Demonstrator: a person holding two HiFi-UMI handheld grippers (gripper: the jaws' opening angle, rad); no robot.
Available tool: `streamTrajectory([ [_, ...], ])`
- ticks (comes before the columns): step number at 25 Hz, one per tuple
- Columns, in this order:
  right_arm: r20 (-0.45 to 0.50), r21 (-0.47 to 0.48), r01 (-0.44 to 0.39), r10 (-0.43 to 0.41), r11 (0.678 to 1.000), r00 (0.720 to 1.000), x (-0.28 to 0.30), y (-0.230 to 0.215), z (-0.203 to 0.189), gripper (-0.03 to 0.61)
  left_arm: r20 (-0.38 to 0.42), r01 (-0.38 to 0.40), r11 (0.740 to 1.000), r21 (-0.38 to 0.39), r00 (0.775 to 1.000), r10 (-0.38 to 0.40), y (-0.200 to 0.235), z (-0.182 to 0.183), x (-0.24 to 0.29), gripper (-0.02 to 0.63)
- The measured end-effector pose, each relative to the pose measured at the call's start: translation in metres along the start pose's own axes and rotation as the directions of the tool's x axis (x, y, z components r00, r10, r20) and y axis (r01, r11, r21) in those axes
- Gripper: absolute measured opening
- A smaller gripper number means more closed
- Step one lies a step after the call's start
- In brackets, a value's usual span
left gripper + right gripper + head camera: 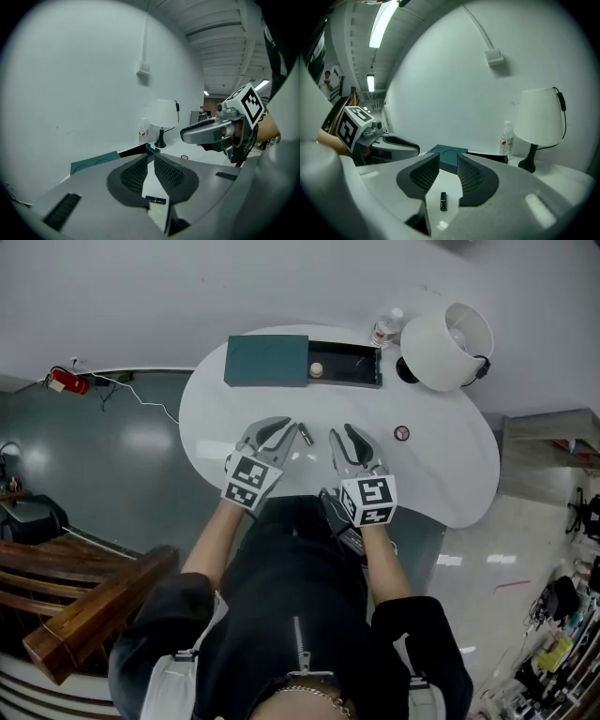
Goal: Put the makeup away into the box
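1. Right gripper [447,174] is holding its jaws apart, gripping nothing.
2. Lipstick [443,200] is lying untouched on the table [569,178], showing between them.
3. Box [451,158], bottle [506,138] and lamp [540,118] are standing beyond.

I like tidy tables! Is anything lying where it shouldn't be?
Yes. A small dark lipstick lies on its side on the white table, outside the open teal box. A little round thing sits loose too, near the lamp. Nothing looks spilled or broken.
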State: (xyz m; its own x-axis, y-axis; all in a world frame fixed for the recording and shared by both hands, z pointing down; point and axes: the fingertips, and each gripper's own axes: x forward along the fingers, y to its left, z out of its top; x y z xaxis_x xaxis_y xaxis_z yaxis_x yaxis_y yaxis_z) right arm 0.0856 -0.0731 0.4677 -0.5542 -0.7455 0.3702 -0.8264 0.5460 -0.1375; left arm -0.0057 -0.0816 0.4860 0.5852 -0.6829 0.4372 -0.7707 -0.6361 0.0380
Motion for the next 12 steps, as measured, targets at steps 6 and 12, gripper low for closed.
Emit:
streamTrajectory([
  [6, -0.100, -0.017, -0.043, 0.041, 0.999, 0.994, 0.032, 0.005, -0.027, 0.127, -0.033, -0.022, 0.999, -0.034, 0.999, 0.021, 0.017, -0.021, -0.002, 0.051],
  [12, -0.209, -0.078, -0.099, 0.081, 0.992, 0.975, 0.072, 0.019, -0.061, 0.130, -0.055, -0.045, 0.997, -0.055, 0.998, 0.042, 0.036, -0.037, -0.008, 0.051],
])
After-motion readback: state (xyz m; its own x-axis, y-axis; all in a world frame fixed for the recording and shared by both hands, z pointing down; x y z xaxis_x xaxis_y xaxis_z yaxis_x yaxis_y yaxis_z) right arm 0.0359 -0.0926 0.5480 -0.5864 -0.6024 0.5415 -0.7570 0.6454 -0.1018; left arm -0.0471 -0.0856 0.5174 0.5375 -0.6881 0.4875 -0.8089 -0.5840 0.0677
